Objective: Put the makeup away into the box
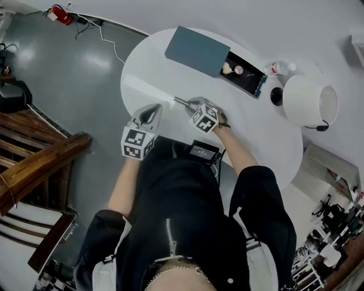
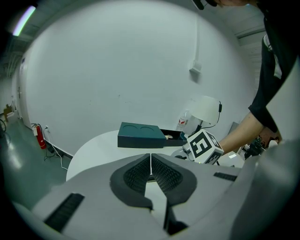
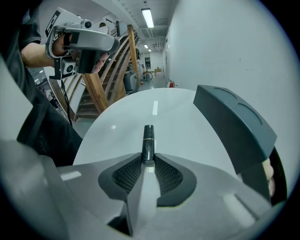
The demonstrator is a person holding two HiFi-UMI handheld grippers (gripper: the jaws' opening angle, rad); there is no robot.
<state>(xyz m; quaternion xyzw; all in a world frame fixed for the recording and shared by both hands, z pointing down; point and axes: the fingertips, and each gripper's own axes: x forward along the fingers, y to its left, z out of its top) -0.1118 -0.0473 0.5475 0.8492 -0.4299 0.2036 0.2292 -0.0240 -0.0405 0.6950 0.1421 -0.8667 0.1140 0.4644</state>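
A dark teal box (image 1: 196,50) lies at the far side of the round white table (image 1: 267,136). Its drawer (image 1: 253,85) is slid out to the right, with two small pale makeup pieces (image 1: 232,69) inside. My right gripper (image 1: 190,105) is shut on a slim black makeup tube (image 1: 179,102) just above the tabletop, short of the box. In the right gripper view the tube (image 3: 148,140) sticks out forward from between the pads (image 3: 166,176), and the box (image 3: 234,124) rises at the right. My left gripper (image 1: 154,111) hovers beside it at the left, shut and holding nothing (image 2: 150,161).
A white dome-shaped lamp (image 1: 310,101) and a water bottle (image 1: 278,69) stand right of the box. Wooden stairs (image 1: 40,165) run along the left, over a grey floor with a cable and a red fire extinguisher (image 1: 60,15). The person's body fills the foreground.
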